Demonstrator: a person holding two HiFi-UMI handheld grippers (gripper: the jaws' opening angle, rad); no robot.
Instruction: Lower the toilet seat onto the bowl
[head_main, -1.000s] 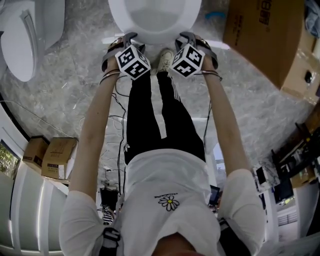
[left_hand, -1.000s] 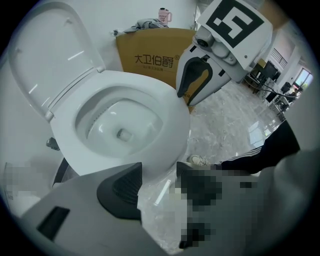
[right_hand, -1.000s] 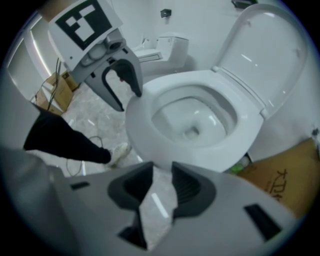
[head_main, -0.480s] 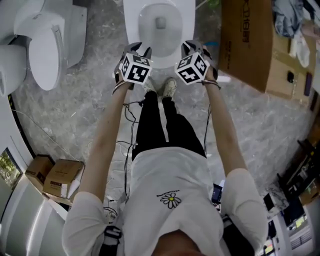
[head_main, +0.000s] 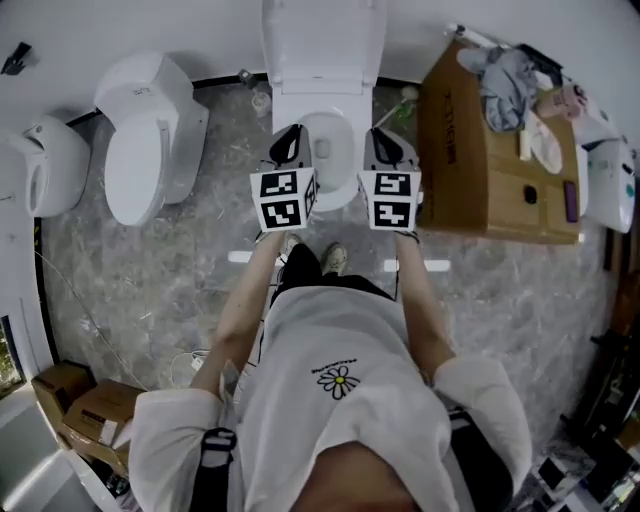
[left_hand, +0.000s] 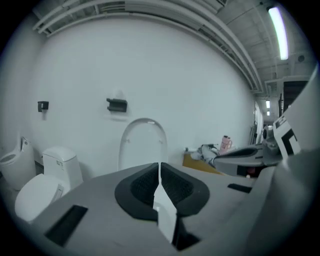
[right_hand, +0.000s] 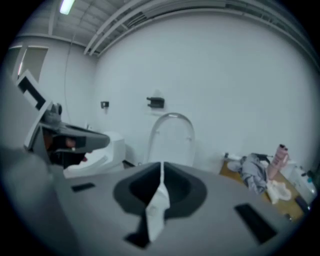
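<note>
Grey marbled floor (head_main: 160, 270) runs up to a white wall, and three white fixtures stand along the floor's back edge. The middle toilet bowl (head_main: 327, 150) lies open. Its toilet seat (left_hand: 144, 142) stands upright at the back of the bowl, close against the wall, not lowered.

The left gripper (left_hand: 159, 168) and the right gripper (right_hand: 161, 172) are held side by side in the air in front of the bowl, clear of the seat, both pointing towards it. Each pair of jaws has just been closing and now stands together, with nothing between them.

Left of the bowl stands a second toilet (head_main: 150, 140) with its lid down, and beyond it, near the floor's left edge, another white fixture (head_main: 45, 165). A large cardboard box (head_main: 480, 160) stands just right of the bowl, with a grey cloth (head_main: 505, 72) and a pink bottle (right_hand: 279, 159) on top. Two small cardboard boxes (head_main: 85, 408) sit at the front left corner.
</note>
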